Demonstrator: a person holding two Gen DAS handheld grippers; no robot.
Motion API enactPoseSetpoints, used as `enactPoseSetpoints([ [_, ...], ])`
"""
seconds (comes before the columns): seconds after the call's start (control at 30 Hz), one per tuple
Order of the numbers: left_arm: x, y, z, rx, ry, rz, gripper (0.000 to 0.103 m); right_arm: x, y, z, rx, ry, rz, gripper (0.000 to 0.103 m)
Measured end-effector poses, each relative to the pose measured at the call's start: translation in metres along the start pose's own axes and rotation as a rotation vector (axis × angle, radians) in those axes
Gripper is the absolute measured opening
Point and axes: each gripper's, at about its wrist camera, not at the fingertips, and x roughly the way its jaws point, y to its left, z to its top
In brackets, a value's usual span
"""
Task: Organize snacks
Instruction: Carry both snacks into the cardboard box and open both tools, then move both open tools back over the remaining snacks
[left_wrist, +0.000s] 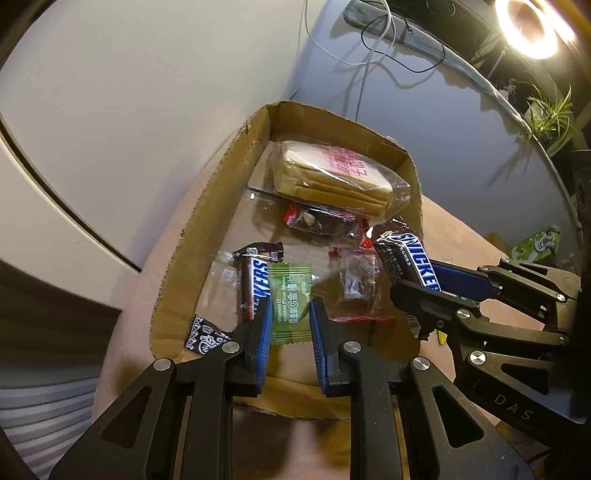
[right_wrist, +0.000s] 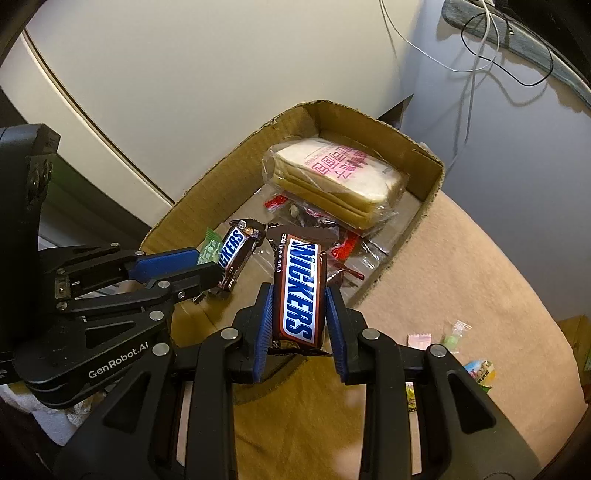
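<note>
Both grippers hold snacks above the cardboard box (left_wrist: 173, 266): left gripper (left_wrist: 289, 314) pinches a green candy (left_wrist: 290, 302), right gripper (right_wrist: 298, 310) clamps a Snickers bar (right_wrist: 299, 291); loose sweets (right_wrist: 454, 336) right of its fingers show only there.

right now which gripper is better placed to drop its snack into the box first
Left, probably. The left gripper holds the green plum candy over the cardboard box floor; the right gripper holds its Snickers bar near the box's edge.

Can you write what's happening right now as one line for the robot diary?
left gripper: holds green candy | right gripper: holds Snickers bar | both over cardboard box
</note>
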Motion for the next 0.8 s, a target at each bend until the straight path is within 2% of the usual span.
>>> enactPoseSetpoints([
  [0.5, -0.0017, 0.008, 0.004, -0.017, 0.003, 0.028, 0.021, 0.0046, 0.0056, 0.0083, -0.019, 0.009, -0.004, 0.029],
  [0.57, -0.0016, 0.0085, 0.0043, -0.02, 0.004, 0.035, 0.027, 0.0035, 0.0049, 0.009, -0.018, 0.007, -0.007, 0.03],
  [0.7, -0.0029, 0.008, 0.0039, -0.013, -0.001, 0.043, 0.027, -0.0003, 0.0005, 0.0084, -0.006, -0.003, -0.018, 0.041],
  [0.8, -0.0036, 0.0068, 0.0045, -0.015, -0.001, 0.036, 0.027, -0.0027, -0.0038, 0.0077, 0.004, -0.004, -0.022, 0.046],
])
